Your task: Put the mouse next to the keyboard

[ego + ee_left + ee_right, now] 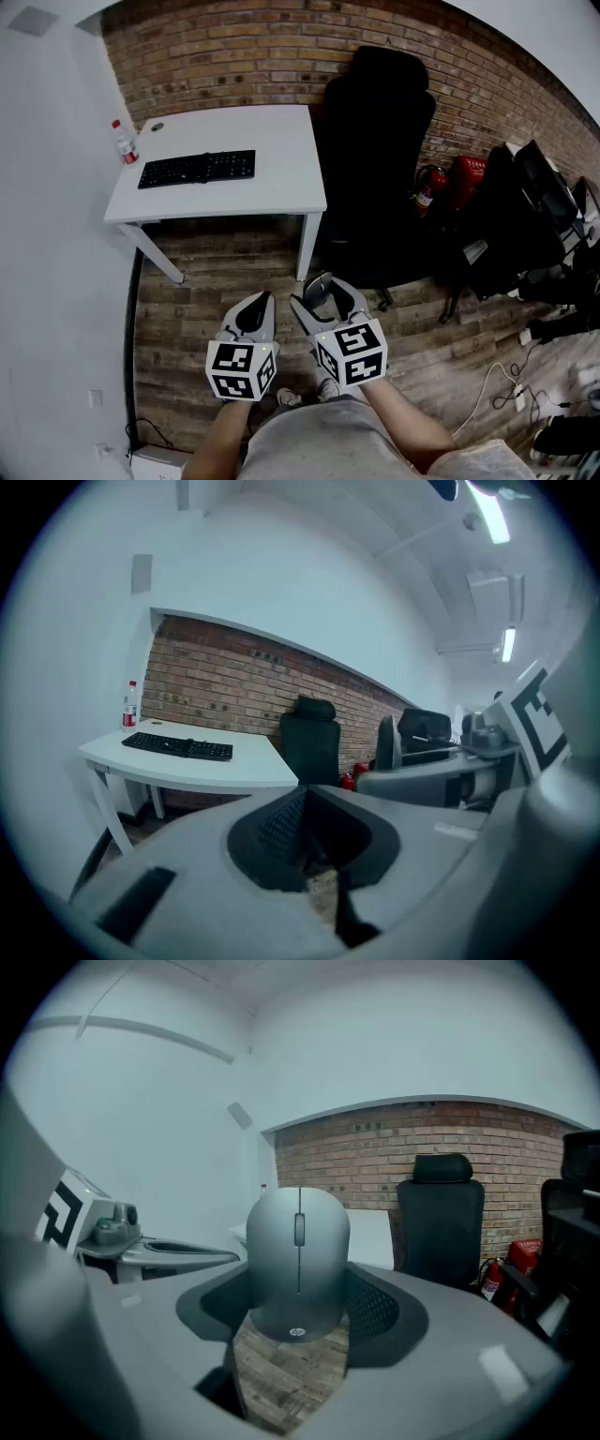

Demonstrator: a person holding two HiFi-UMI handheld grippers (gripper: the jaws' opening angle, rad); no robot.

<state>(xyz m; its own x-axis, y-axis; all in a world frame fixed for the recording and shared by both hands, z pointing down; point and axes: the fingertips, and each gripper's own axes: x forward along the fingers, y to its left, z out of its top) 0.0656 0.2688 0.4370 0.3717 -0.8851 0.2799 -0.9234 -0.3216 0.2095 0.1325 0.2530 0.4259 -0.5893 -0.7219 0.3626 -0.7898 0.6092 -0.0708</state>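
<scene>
One white desk (281,187) against the brick wall, with one black office chair (375,122) just beside its right end. On the desk, one black keyboard (197,169) towards the left, bare top to its right. Two grippers low in the head view, over wood floor and well apart from the desk. Left gripper (255,307): jaws together, nothing between them. Right gripper (325,289): clamped on the mouse (298,1258), pads against its two flanks, wheel end pointing away from the hand. One small bottle (124,142) at the desk's far left corner, near the keyboard's end. One grey mouse only, carried in the air, not yet next to the keyboard. Judged light, rigid and smooth-shelled, so liable to slip or twist under a loose pinch; not especially fragile, though better set down than dropped. Best held across the sides at mid-body, clear of wheel and buttons. Worth levelling the underside flat to the desk before letting go.
</scene>
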